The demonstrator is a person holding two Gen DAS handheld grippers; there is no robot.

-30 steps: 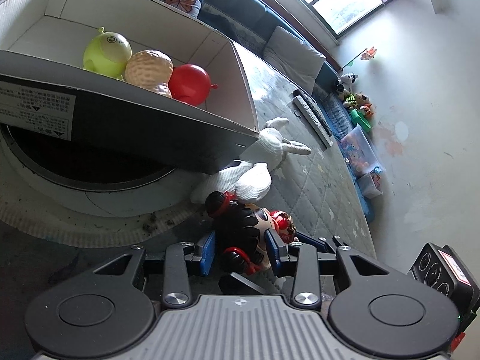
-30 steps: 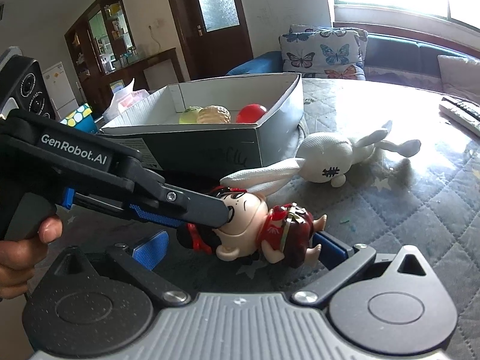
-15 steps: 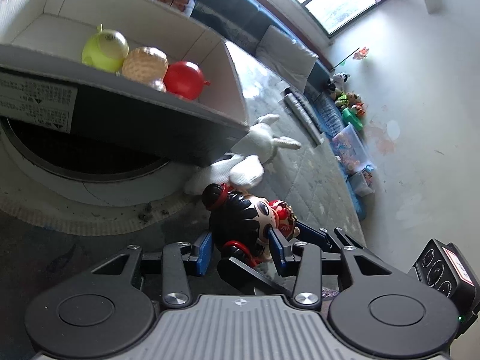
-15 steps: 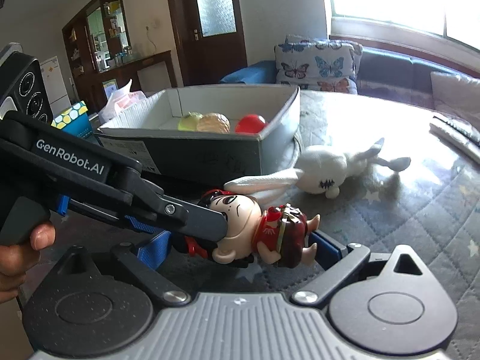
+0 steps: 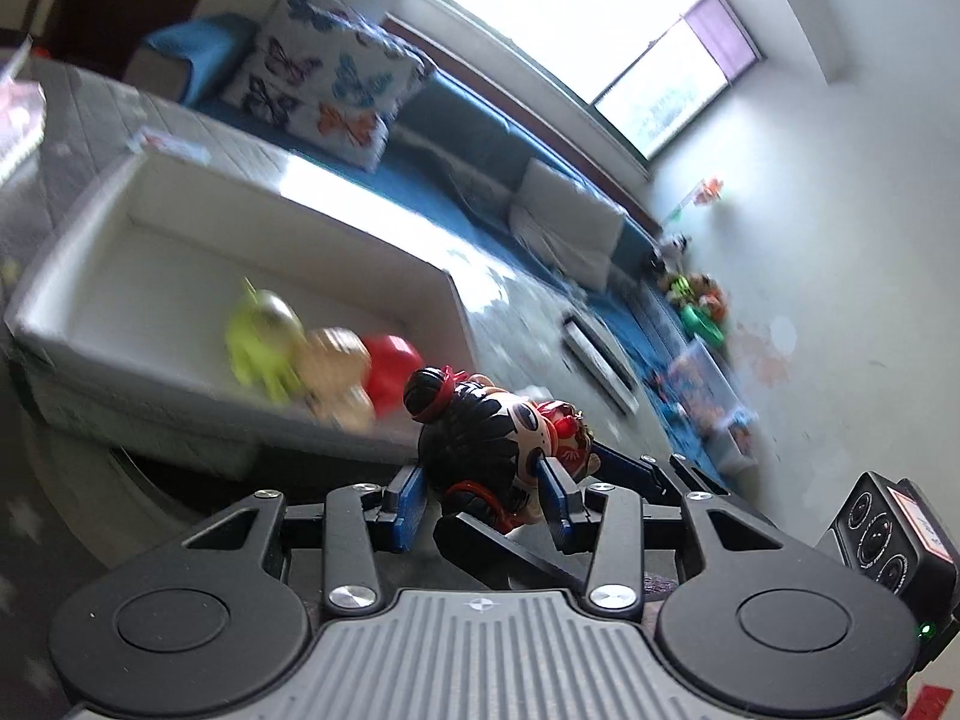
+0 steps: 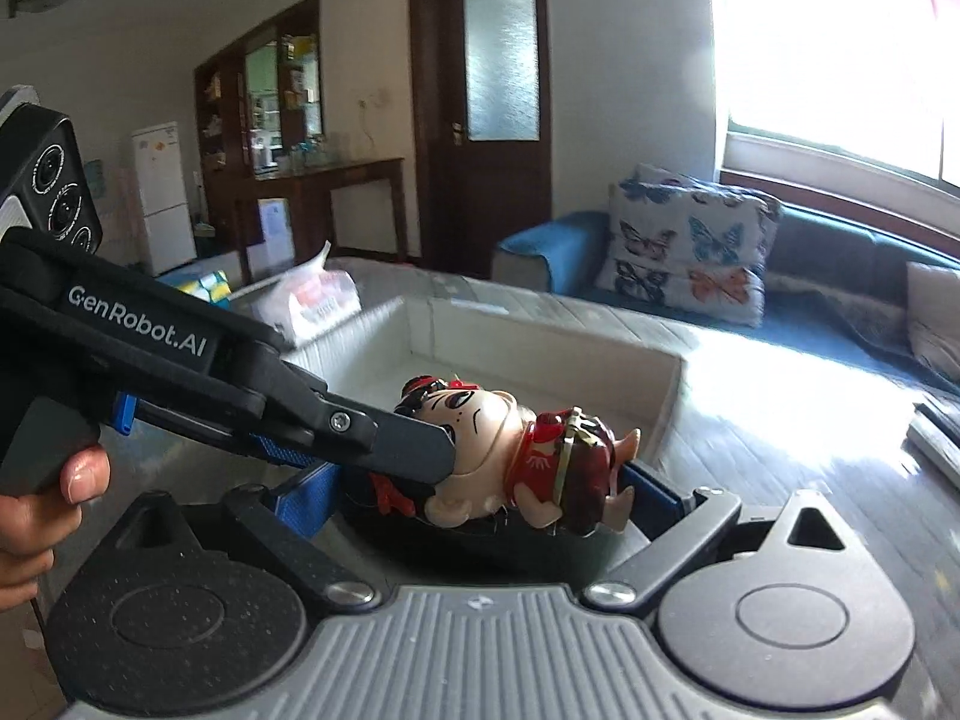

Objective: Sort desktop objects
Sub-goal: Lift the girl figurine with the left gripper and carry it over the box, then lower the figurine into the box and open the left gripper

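Observation:
A doll (image 5: 480, 438) with black hair buns and a red outfit hangs in the air, lying sideways, just in front of the white cardboard box (image 5: 456, 300). My left gripper (image 5: 485, 498) is shut on its head, blue pads on both sides. The right gripper (image 6: 480, 498) holds the doll (image 6: 516, 450) lengthwise, one pad behind the hair and one at the feet. In the right wrist view the left gripper (image 6: 420, 438) comes in from the left, one finger across the doll's face. In the box lie a green toy (image 5: 264, 336), a tan ball (image 5: 333, 360) and a red ball (image 5: 393, 360).
The box (image 6: 540, 330) stands on a quilted grey table. Remote controls (image 5: 600, 354) lie to its right. A tissue pack (image 6: 312, 300) sits behind the box. A butterfly pillow (image 6: 684, 240) rests on the blue sofa beyond. A person's hand (image 6: 36, 510) grips the left handle.
Both grippers have risen together with the doll, lifting it off the table to about the box's rim. The white plush rabbit has dropped out of view.

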